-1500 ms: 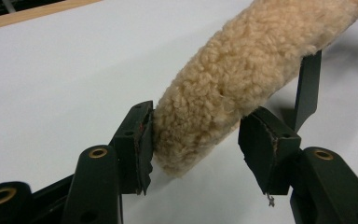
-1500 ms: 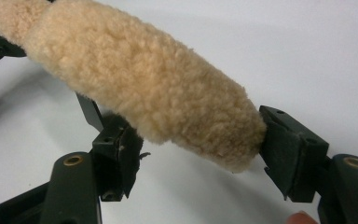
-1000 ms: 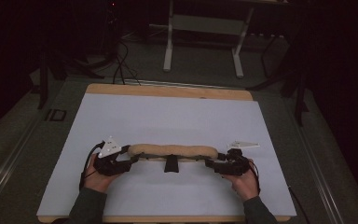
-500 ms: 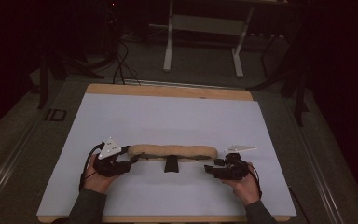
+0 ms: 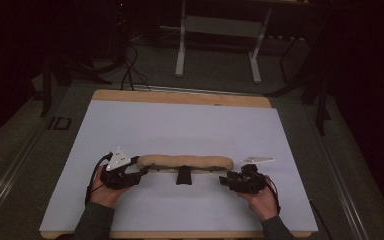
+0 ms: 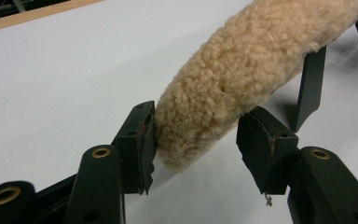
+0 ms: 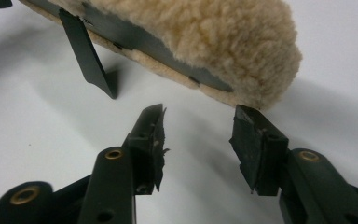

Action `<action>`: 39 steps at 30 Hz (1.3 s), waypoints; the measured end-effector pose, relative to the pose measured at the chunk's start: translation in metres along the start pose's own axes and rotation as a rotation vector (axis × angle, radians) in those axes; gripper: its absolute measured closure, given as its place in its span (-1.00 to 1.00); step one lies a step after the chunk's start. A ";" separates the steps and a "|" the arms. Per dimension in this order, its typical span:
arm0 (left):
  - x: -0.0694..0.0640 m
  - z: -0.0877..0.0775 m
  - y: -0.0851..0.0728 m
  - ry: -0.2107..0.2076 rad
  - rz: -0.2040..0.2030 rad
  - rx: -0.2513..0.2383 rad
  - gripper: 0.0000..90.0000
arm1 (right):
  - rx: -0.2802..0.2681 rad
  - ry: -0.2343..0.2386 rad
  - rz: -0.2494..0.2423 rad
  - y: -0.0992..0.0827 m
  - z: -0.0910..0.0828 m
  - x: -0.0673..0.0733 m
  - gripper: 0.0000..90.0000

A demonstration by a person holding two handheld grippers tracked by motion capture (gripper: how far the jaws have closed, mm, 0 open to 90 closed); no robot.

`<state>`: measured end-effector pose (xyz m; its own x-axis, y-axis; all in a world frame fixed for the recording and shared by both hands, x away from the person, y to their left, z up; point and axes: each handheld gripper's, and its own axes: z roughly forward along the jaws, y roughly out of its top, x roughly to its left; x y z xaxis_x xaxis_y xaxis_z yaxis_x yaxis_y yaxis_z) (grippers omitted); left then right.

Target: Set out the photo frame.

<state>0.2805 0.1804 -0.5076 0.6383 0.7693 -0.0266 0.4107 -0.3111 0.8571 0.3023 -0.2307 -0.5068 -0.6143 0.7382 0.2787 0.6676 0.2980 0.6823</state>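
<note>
Left tool point(image 5: 142, 171): at 7 o'clock on the desk, gripped in the left hand point(image 5: 103, 189); jaws wide, straddling the left end of the fleece pad point(image 6: 242, 79); one pad against the fleece, the other standing just clear, so not clamped.
Right tool point(image 7: 198, 133): at 5 o'clock, in the right hand point(image 5: 261, 199); jaws part open and just been closing, nothing between them; tips just short of the pad's right end.
Fleece pad point(image 5: 185, 161): long tan roll lying crosswise at 6 o'clock, between both tools; black strap point(image 7: 135, 39) running along its underside, black tab point(image 5: 183, 176) hanging at mid-length.
Reason for hold: one tool per end, judged to keep the limp roll level and straight for a two-handed lift.
Desk point(image 5: 180, 125): white sheet on a wooden top, bare toward 12 o'clock.
Beyond: dark floor, grey stand legs point(image 5: 217, 45) at 12 o'clock.
</note>
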 end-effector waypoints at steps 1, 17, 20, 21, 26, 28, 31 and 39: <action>0.000 0.000 0.000 0.000 0.000 0.000 0.08 | -0.002 -0.005 -0.005 0.000 0.000 0.000 0.26; -0.001 0.001 0.001 0.007 0.000 0.002 0.07 | -0.063 -0.033 -0.042 0.001 0.004 0.006 0.63; -0.001 0.001 0.001 0.008 0.003 0.003 0.07 | -0.072 -0.038 -0.050 0.002 0.006 0.008 0.63; -0.001 0.000 0.001 0.009 0.005 0.004 0.07 | -0.075 -0.039 -0.050 0.002 0.006 0.009 0.62; -0.001 0.000 0.000 0.007 0.006 0.004 0.08 | -0.079 -0.046 -0.062 0.002 0.007 0.011 0.58; -0.001 0.000 0.000 0.007 0.008 0.005 0.08 | -0.080 -0.052 -0.063 0.002 0.007 0.012 0.57; -0.001 0.000 0.000 0.009 0.010 0.006 0.09 | -0.084 -0.062 -0.063 0.002 0.008 0.012 0.58; -0.002 0.000 0.000 0.013 0.014 0.006 0.13 | -0.106 -0.085 -0.075 0.003 0.007 0.011 0.45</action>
<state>0.2792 0.1789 -0.5073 0.6355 0.7721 -0.0074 0.4055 -0.3256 0.8542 0.3003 -0.2177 -0.5062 -0.6199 0.7662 0.1692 0.5701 0.2916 0.7680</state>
